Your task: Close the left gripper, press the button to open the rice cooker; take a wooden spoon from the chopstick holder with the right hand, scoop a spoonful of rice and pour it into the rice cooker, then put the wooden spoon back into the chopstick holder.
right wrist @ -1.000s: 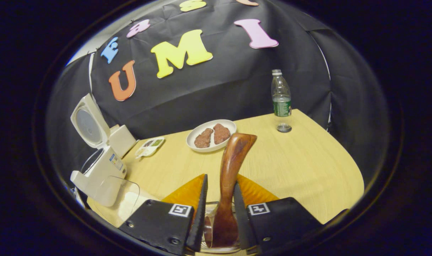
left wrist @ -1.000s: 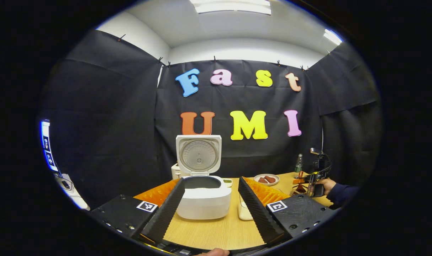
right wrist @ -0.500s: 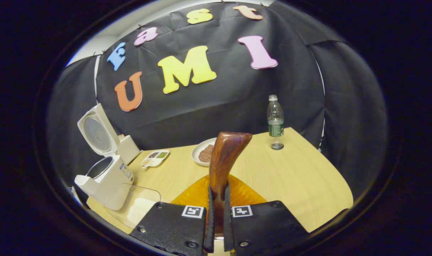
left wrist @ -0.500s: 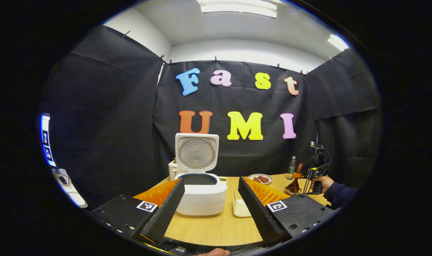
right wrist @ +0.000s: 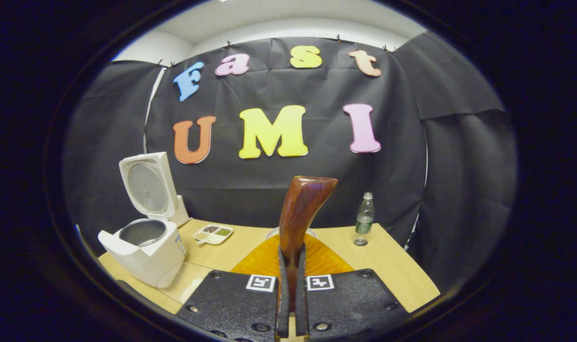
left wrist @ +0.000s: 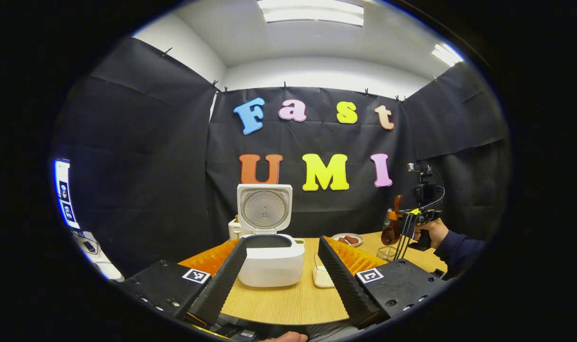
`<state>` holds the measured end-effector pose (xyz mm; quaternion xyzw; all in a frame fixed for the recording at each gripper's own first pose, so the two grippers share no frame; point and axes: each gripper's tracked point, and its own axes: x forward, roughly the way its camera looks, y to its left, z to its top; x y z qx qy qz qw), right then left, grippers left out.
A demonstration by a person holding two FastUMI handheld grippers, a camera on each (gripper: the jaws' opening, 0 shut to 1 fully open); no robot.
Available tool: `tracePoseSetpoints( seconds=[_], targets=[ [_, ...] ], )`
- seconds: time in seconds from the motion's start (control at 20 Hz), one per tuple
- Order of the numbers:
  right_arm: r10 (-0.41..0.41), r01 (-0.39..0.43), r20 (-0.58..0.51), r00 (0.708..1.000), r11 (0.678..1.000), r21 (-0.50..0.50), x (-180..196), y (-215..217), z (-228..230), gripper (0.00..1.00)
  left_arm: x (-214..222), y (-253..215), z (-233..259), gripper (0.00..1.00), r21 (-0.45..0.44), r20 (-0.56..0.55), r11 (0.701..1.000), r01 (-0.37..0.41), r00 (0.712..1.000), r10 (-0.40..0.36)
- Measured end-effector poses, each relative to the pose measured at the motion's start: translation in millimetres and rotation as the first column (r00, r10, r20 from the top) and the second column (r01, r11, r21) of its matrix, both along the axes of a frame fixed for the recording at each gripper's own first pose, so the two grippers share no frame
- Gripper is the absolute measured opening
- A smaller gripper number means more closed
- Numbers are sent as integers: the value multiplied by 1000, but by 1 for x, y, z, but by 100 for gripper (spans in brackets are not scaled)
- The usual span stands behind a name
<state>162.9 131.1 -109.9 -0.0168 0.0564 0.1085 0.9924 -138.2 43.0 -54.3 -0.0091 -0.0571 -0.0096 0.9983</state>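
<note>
Gripping the wooden spoon (right wrist: 300, 209), right gripper (right wrist: 291, 294) hangs above table (right wrist: 388, 261).

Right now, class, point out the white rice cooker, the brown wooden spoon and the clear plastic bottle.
white rice cooker (right wrist: 146, 259), right gripper view, front wall.
brown wooden spoon (right wrist: 300, 209), right gripper view, handle.
clear plastic bottle (right wrist: 364, 221), right gripper view, body.

The right tool (right wrist: 291, 266), open around the wooden spoon (right wrist: 300, 209) a second ago, has since clamped its handle and lifted it clear of the chopstick holder (left wrist: 387, 253), above the table (right wrist: 393, 266).
</note>
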Motion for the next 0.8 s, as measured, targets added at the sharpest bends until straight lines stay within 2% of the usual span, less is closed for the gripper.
tracePoseSetpoints(
  seconds=[0.15, 0.3, 0.7, 0.8],
  targets=[
    [4, -4, 30, 1000, 1000, -23, -10, 31, 2, 10, -2, 7, -4, 96, -5, -7, 1000, -6, 1000, 6],
    [8, -8, 10, 1000, 1000, -20, -11, 63, -13, 10, -5, 15, -5, 96, -7, -9, 1000, -14, 1000, 14],
    [-46, 41, -82, 996, 997, -66, 14, 113, -91, 11, -6, 24, -16, 96, 15, -27, 1000, -18, 999, 18],
    [-55, 46, -99, 994, 994, -96, 21, 123, -111, 11, -5, 28, -20, 96, -3, -35, 1000, -19, 999, 19]
  ],
)
